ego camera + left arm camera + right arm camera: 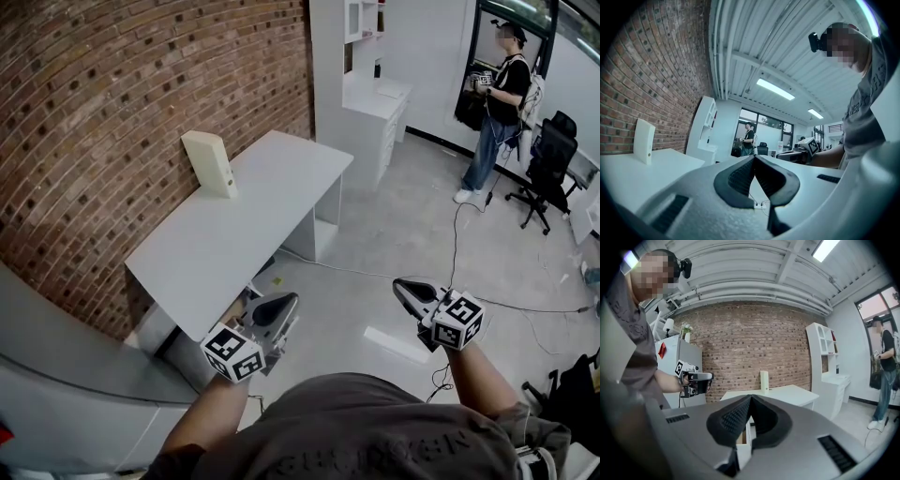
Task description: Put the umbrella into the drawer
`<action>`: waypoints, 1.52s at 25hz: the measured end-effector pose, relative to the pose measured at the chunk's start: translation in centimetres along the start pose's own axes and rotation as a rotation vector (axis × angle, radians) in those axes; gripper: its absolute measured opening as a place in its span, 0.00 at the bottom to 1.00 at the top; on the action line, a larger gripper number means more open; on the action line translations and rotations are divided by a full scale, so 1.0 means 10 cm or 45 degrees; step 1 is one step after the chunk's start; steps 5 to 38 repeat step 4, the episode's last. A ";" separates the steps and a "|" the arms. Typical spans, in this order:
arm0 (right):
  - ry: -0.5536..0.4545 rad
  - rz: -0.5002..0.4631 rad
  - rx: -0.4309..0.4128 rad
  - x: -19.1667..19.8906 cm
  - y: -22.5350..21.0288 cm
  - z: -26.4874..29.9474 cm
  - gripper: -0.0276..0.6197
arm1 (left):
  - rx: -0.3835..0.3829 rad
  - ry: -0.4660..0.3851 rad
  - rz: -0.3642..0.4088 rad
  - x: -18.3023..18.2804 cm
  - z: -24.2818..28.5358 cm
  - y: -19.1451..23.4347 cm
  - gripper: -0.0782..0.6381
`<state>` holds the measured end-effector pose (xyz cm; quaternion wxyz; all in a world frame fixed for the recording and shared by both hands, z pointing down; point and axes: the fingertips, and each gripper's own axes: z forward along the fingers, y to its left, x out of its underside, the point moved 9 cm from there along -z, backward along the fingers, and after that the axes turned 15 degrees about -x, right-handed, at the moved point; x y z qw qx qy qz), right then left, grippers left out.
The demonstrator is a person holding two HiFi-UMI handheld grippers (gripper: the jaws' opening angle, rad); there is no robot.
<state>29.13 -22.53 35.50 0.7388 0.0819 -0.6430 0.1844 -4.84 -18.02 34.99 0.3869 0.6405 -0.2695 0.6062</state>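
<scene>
Only the head view shows open floor (394, 244) between the white worktop's (234, 234) near corner, beside the left tool (287, 303), and the right tool (399, 285). Both tools are closed, empty. The umbrella's place cannot be told.

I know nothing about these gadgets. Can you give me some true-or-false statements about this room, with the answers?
1. The left gripper and the right gripper are both shut and empty. True.
2. A white box stands upright on the white desk. True.
3. An umbrella lies on the desk. False: no umbrella shows in any view.
4. Nobody else is in the room. False: a second person stands near a black office chair.
</scene>
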 end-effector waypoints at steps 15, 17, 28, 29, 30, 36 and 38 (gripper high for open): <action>-0.003 -0.004 -0.004 0.01 -0.04 -0.01 0.03 | -0.003 -0.004 -0.001 0.00 0.04 -0.01 0.11; -0.003 -0.004 -0.004 0.01 -0.04 -0.01 0.03 | -0.003 -0.004 -0.001 0.00 0.04 -0.01 0.11; -0.003 -0.004 -0.004 0.01 -0.04 -0.01 0.03 | -0.003 -0.004 -0.001 0.00 0.04 -0.01 0.11; -0.003 -0.004 -0.004 0.01 -0.04 -0.01 0.03 | -0.003 -0.004 -0.001 0.00 0.04 -0.01 0.11; -0.003 -0.004 -0.004 0.01 -0.04 -0.01 0.03 | -0.003 -0.004 -0.001 0.00 0.04 -0.01 0.11; -0.003 -0.004 -0.004 0.01 -0.04 -0.01 0.03 | -0.003 -0.004 -0.001 0.00 0.04 -0.01 0.11; -0.003 -0.004 -0.004 0.01 -0.04 -0.01 0.03 | -0.003 -0.004 -0.001 0.00 0.04 -0.01 0.11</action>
